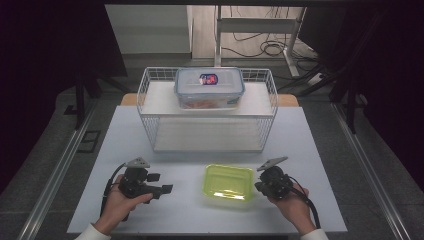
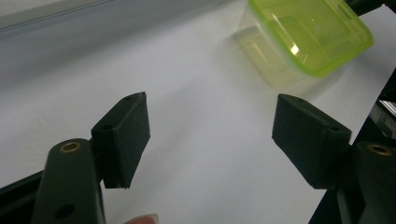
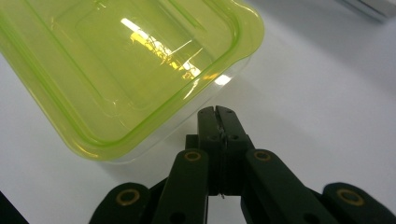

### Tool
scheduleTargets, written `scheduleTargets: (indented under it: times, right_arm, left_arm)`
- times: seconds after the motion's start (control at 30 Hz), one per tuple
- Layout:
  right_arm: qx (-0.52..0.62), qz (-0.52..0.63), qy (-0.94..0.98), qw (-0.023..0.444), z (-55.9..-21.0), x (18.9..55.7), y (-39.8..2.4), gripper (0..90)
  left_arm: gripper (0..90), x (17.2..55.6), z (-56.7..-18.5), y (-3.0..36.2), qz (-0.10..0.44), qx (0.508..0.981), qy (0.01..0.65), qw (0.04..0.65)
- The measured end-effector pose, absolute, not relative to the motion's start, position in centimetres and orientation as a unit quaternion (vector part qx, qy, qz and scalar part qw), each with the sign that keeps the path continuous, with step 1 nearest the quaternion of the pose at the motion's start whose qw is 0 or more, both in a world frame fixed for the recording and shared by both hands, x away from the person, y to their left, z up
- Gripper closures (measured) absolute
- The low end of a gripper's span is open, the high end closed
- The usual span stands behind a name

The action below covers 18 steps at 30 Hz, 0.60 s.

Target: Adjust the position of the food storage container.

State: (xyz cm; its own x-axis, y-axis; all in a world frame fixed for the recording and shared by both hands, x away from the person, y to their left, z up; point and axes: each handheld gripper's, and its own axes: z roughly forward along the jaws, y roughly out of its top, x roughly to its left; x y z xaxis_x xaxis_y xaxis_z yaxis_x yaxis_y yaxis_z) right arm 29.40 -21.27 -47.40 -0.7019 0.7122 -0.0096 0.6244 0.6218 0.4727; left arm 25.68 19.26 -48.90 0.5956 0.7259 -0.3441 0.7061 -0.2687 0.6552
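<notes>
A lime-green lidded plastic box lies on the white table near its front edge. My right gripper is at the box's right side, jaws shut with nothing between them; in the right gripper view its closed tips sit just beside the box's near wall. My left gripper rests to the left of the box, jaws open and empty, pointing toward it. In the left gripper view the pads stand wide apart, with the green box ahead at the upper right.
A white wire basket stands at the back of the table, with a clear blue-clipped food container on its upper shelf. The table's front edge runs just under both hands. Dark floor and metal rails flank the table.
</notes>
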Motion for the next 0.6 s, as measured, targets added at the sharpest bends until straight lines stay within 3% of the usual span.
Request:
scheduleTargets:
  times: [0.6]
  right_arm:
    - [0.352, 0.233, 0.899, 0.114, -48.7, 31.0, -17.7, 89.1]
  left_arm:
    - [27.5, 25.8, -49.2, 19.4, 0.007, 0.794, 0.455, 0.403]
